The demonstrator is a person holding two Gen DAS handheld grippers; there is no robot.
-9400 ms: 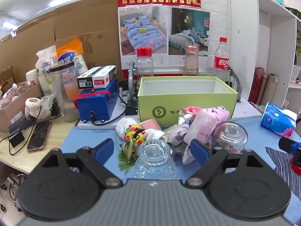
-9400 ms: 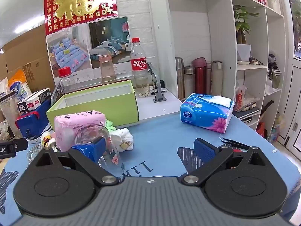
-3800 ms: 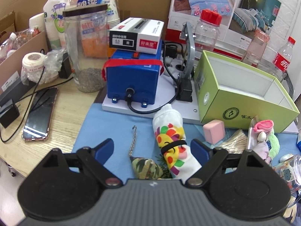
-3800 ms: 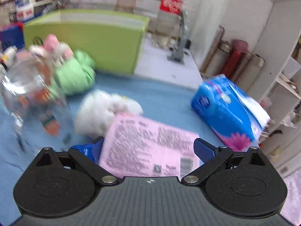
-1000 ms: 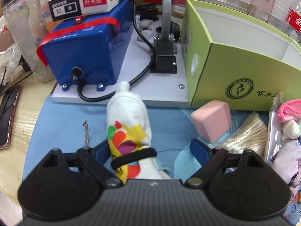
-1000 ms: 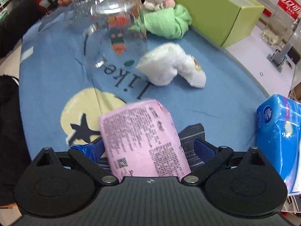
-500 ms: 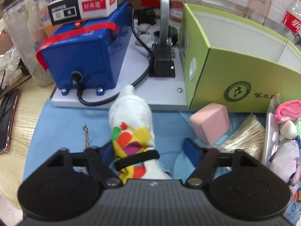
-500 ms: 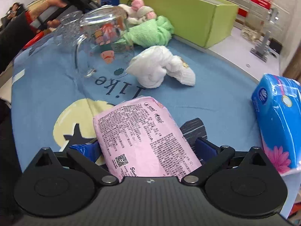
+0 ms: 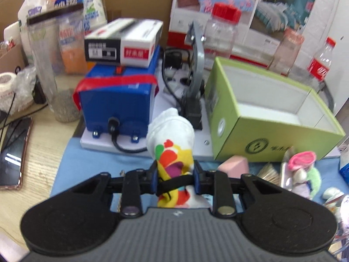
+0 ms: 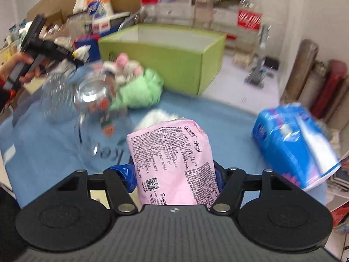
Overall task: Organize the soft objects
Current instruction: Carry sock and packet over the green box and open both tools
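Left hand-held gripper [image 9: 174,180]: blue pads pressed against both sides of a rolled white cloth bundle with a bright multicoloured print and a black band [image 9: 172,146], pinching it at the band, the white end sticking up past the fingertips. Behind the bundle, a blue box-shaped machine with red tape and a black cable [image 9: 117,102] on a white base plate, a black-and-white carton [image 9: 124,41] lying on top. To the right, an open lime-green cardboard box with a white inside [image 9: 272,118], nothing visible within. Just before that box, on the blue cloth covering the table [image 9: 87,163], a small pink foam block [image 9: 234,166]; further right, a blurred heap of pink and green plush.

Right hand-held gripper [image 10: 174,174]: jaws closing, blue pads squeezing a soft pink plastic pack printed with small black text [image 10: 174,159], which fills the gap and points forward. Just beyond it, a white fluffy cloth [image 10: 157,115], mostly hidden. To the left, a clear glass mug [image 10: 98,113], blurred. Further back, a crumpled light-green cloth [image 10: 141,93] near the green box's front wall. At right, a blue tissue pack [image 10: 290,137] lying on the table. At far left, a person's hand [image 10: 20,67] gripping the other tool's handle.
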